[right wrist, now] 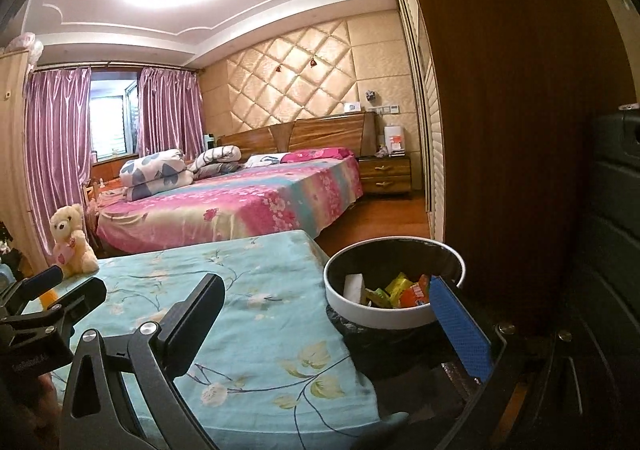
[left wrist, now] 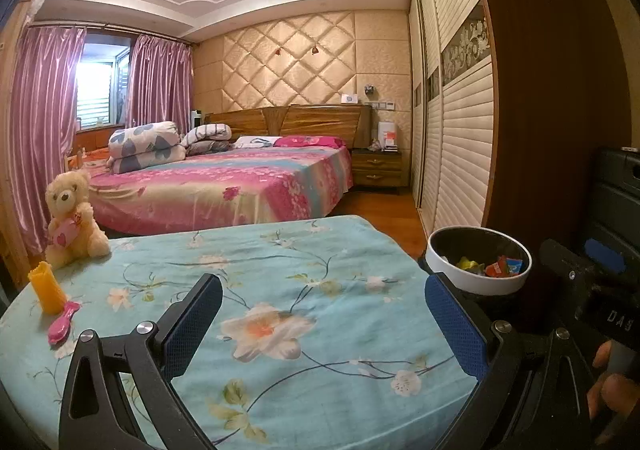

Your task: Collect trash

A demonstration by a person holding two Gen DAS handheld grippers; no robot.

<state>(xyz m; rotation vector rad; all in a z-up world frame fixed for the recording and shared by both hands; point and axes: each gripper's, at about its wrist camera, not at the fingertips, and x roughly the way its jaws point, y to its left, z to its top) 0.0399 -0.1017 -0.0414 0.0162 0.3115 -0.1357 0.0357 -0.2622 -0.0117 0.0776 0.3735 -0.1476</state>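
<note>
Wrappers in our bin (right of table) | left gripper released | right gripper released, empty

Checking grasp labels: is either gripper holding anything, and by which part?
Nothing held. Left gripper and right gripper both stand open and empty above the floral cloth.

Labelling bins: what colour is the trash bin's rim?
White rim on the round black-lined trash bin, clearest in the right wrist view.
</note>
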